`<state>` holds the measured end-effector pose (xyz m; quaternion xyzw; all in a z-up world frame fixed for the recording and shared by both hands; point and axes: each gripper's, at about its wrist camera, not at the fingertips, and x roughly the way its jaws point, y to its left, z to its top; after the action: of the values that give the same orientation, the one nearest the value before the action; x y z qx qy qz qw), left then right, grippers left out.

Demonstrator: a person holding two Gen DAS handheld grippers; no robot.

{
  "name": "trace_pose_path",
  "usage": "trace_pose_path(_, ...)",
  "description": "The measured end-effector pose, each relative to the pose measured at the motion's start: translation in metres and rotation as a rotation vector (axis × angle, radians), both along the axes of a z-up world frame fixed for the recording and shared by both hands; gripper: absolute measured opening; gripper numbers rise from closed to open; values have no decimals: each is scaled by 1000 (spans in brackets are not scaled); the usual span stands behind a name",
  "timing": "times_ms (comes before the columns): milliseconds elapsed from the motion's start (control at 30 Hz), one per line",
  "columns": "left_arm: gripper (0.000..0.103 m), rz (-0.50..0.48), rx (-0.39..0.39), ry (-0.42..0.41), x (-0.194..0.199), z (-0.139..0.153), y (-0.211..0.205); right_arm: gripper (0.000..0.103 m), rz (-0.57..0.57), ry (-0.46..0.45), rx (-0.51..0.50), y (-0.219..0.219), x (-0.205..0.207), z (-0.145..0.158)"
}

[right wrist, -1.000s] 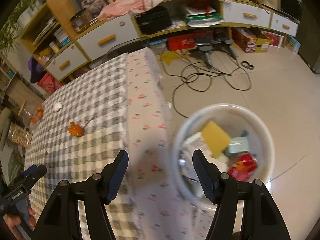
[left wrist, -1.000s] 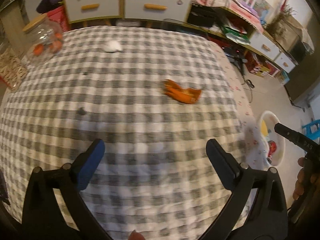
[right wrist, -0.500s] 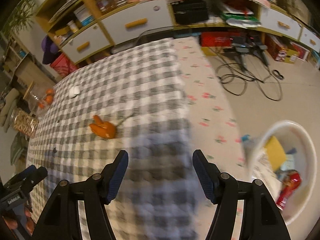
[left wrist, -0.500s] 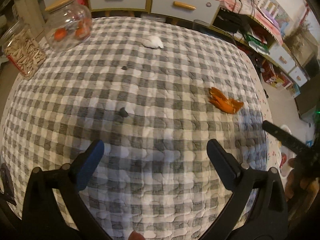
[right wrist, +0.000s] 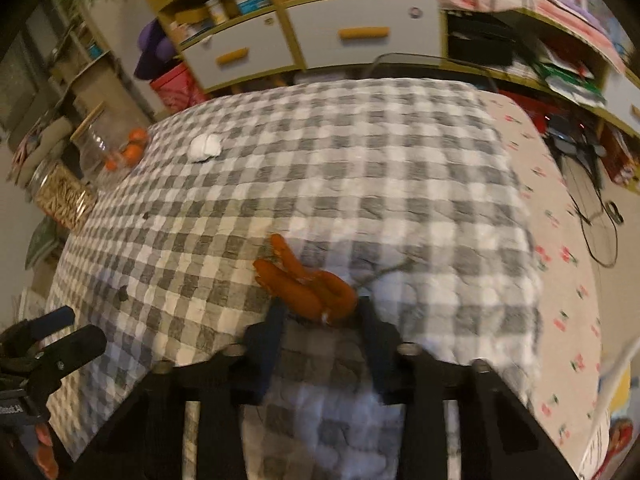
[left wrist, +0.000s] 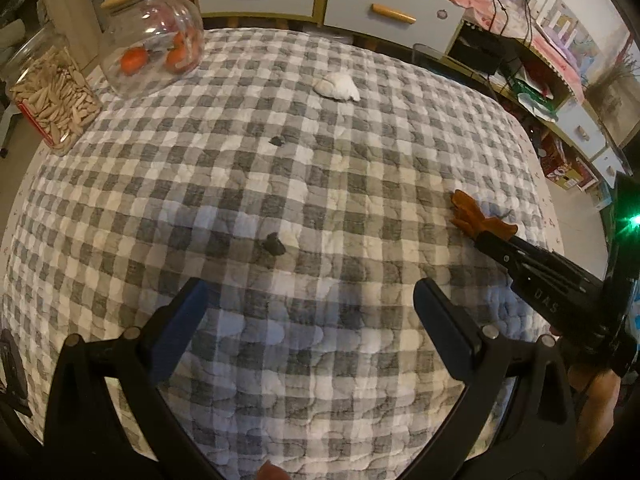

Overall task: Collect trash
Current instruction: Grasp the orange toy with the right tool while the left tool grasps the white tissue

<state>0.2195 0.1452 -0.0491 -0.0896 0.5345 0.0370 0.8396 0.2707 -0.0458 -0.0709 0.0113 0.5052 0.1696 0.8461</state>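
Blue-padded and black, the right gripper [right wrist: 320, 312] sits low at the near edge of the right wrist view, and its jaws have just been closing; the orange peel [right wrist: 306, 284] lies at their tips, its near end between the two fingertips, though blur hides whether the pads press on it. The peel rests on the grey-and-white checked quilt [right wrist: 360, 184] near the quilt's right edge, just beside a thin dark twig-like strand. The left gripper [left wrist: 308, 300] hovers over the quilt with its jaws wide apart and nothing between them; a small dark scrap [left wrist: 274, 244] lies just beyond its fingers. Farther off lie a smaller dark speck [left wrist: 276, 141] and a white crumpled tissue [left wrist: 336, 86]. At the far left stand a glass jar of oranges [left wrist: 154, 40] and a jar of seeds [left wrist: 50, 88].
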Motion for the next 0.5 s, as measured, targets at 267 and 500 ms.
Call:
trace_pose_path(267,102,69,49,-95,22,8,11,14,4,-65,14,-17,-4,22)
trace_pose_path(500,74,24,8,-181,79,-6,3,14,-82,-89,-7,-74,-6,34)
